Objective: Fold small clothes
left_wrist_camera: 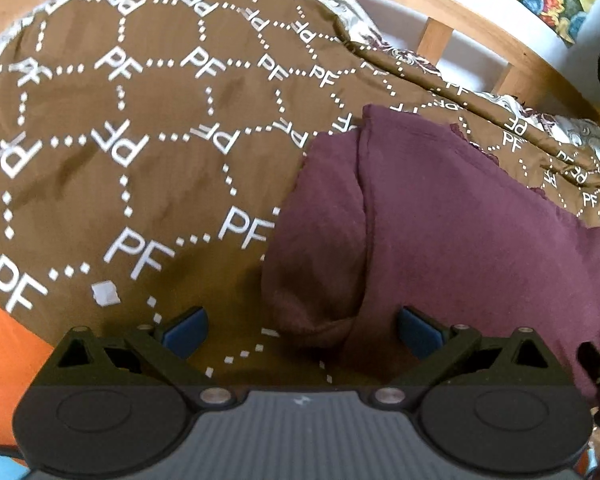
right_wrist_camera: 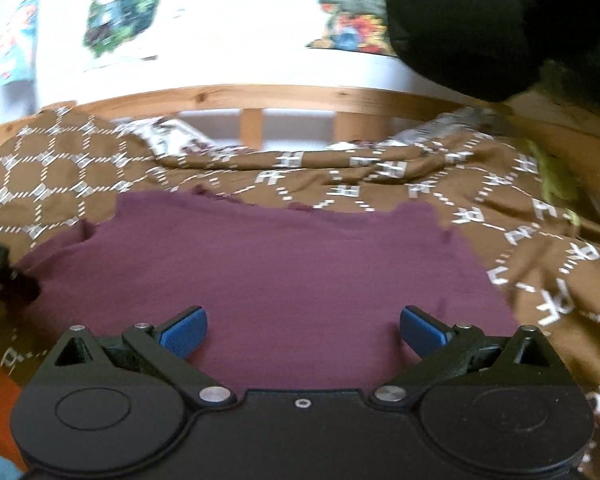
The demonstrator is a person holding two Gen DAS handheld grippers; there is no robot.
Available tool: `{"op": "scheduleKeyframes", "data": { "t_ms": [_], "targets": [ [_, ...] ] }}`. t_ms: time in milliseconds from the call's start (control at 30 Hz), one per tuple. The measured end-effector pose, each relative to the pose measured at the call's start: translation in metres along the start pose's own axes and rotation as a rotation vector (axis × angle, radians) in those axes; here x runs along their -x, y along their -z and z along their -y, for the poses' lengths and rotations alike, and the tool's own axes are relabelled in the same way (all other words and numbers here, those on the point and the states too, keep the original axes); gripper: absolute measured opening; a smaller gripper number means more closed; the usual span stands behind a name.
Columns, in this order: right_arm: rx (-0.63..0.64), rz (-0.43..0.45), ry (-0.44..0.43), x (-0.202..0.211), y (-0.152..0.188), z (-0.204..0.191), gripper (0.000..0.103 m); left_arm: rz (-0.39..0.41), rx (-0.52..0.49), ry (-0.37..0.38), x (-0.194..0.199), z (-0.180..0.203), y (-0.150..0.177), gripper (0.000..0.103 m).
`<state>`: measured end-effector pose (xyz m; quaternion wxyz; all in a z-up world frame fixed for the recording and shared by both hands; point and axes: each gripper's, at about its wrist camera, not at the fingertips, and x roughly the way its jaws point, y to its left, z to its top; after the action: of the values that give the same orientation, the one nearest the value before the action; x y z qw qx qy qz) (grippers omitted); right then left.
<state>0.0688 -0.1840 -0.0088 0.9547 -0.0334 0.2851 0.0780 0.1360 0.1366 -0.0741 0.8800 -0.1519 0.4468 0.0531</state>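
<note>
A maroon garment [left_wrist_camera: 440,232] lies on a brown bedspread [left_wrist_camera: 120,160] printed with white PF letters. In the left wrist view its left sleeve is folded in along a lengthwise crease. My left gripper [left_wrist_camera: 302,330] hangs open over the garment's near left edge, one blue pad over the spread, the other over the cloth. In the right wrist view the maroon garment [right_wrist_camera: 268,264] lies flat and wide. My right gripper [right_wrist_camera: 303,330] stands open above its near part, nothing between the pads. The other gripper's black tip shows at the left edge.
A wooden bed rail [right_wrist_camera: 260,98] runs behind the brown bedspread [right_wrist_camera: 60,168], with a white wall and colourful posters [right_wrist_camera: 116,12] beyond. A black shape [right_wrist_camera: 472,28] hangs at the upper right. An orange cloth [left_wrist_camera: 4,360] lies at the near left, a small white scrap [left_wrist_camera: 106,293] on the spread.
</note>
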Motion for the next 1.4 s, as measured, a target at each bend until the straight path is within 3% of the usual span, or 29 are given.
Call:
{"op": "scheduleKeyframes", "data": {
  "t_ms": [133, 333, 567, 767, 933, 1133, 1400],
  "targets": [
    [0.022, -0.009, -0.015, -0.008, 0.001, -0.013, 0.102, 0.003, -0.004, -0.001, -0.001, 0.0, 0.001, 0.102],
    [0.053, -0.107, 0.005, -0.024, 0.011, -0.023, 0.102, 0.005, -0.027, -0.036, -0.004, 0.007, 0.002, 0.102],
    [0.025, -0.127, -0.026, -0.031, 0.018, -0.017, 0.103, 0.023, 0.0, -0.036, -0.006, 0.006, 0.001, 0.102],
    [-0.001, -0.132, -0.045, -0.032, 0.018, -0.013, 0.103, 0.041, -0.043, -0.07, -0.009, 0.013, 0.005, 0.103],
    [-0.016, -0.132, -0.057, -0.033, 0.019, -0.01, 0.103, 0.048, -0.028, -0.048, -0.01, 0.012, 0.001, 0.103],
    [-0.02, -0.129, -0.06, -0.033, 0.02, -0.009, 0.103, 0.057, -0.032, 0.041, -0.017, 0.017, -0.007, 0.102],
    [-0.027, -0.128, -0.065, -0.033, 0.02, -0.008, 0.103, 0.042, -0.053, 0.007, -0.027, 0.027, -0.007, 0.102]
  ]
}}
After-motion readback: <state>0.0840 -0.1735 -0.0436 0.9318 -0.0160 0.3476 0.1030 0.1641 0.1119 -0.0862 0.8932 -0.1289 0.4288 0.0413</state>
